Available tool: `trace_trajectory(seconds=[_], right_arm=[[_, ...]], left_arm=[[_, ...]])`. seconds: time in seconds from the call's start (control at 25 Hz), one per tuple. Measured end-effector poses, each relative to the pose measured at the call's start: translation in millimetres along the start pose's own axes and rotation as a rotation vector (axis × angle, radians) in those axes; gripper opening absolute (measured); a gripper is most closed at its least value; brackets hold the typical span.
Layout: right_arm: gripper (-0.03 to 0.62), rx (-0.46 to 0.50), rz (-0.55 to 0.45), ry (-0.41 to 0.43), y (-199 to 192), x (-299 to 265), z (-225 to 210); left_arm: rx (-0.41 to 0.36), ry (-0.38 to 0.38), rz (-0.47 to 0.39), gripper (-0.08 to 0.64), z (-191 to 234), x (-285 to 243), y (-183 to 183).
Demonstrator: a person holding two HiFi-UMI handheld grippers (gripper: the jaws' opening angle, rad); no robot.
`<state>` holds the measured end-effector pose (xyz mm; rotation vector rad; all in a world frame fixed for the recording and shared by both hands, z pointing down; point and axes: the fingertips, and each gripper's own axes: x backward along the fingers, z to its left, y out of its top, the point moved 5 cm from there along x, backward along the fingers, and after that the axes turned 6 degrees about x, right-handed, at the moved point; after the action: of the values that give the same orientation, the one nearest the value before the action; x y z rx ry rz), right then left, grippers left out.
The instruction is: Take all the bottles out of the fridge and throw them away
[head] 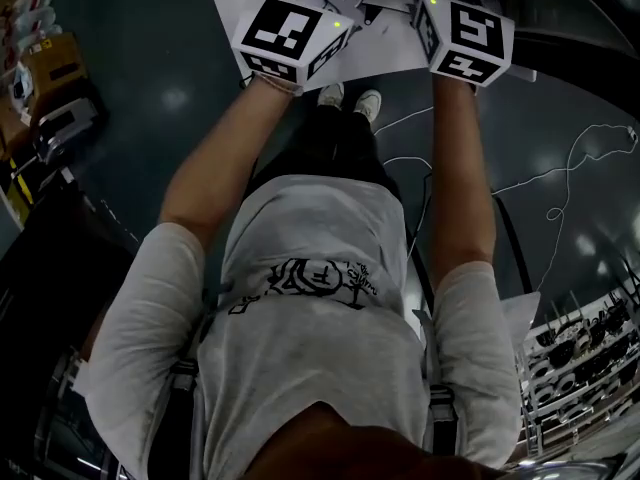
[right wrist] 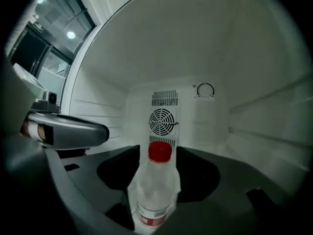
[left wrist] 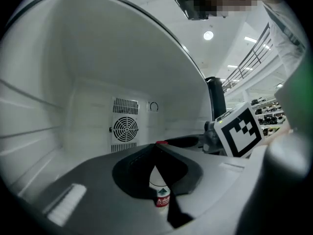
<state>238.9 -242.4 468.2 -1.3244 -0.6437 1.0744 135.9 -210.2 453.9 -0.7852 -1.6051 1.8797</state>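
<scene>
Seen from the head camera looking down, a person in a pale printed T-shirt (head: 320, 298) stretches both bare arms forward over a dark floor (head: 150, 118). Each hand carries tongs topped by a black-and-white marker cube.

The right tongs (right wrist: 156, 153) stand wide open inside a white fridge. A red-capped bottle (right wrist: 154, 190), clear with a red label low down, stands upright between the two dark pads. The pads flank it without visibly pressing, so it is framed but not gripped.

The left tongs (left wrist: 159, 148) are closed, tips together, with nothing in their grip. Through the narrow slit beneath the tips a labelled bottle (left wrist: 162, 196) shows upright, its red cap peeking just above the tips. It seems to stand just beyond them. To the right in this view is the other tongs' marker cube (left wrist: 239, 131).

Farther back, the fridge (right wrist: 234, 58) is white inside, with a round fan grille (right wrist: 163, 121) in its back wall.

The step in hand appears to be the reach for a bottle. Next, the right tongs probably need to close firmly on the bottle's body and draw it out upright. The left tongs would have to open before taking theirs. No bin is in view.
</scene>
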Motion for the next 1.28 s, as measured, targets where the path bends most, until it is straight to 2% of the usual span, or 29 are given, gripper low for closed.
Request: trace_trajectory(seconds=[0.12,0.2,0.4,1.28], right_arm=[[0.201,0.01,-0.008,-0.006,0,-11,-3],[0.179,0.027,-0.017,-0.006,3,-13,-3],[0.161,0.047,-0.022,-0.002,6,-1,-2],[0.161,0.019,-0.037,0.106,67,104,23]], left_arm=[[0.005,0.011,0.004,0.009,5,-5,-2],[0.007,0.011,0.002,0.009,6,-6,-1],[0.002,-0.002,0.0,0.009,0,-3,4],[0.031,-0.018,-0.02,0.009,-55,64,52]])
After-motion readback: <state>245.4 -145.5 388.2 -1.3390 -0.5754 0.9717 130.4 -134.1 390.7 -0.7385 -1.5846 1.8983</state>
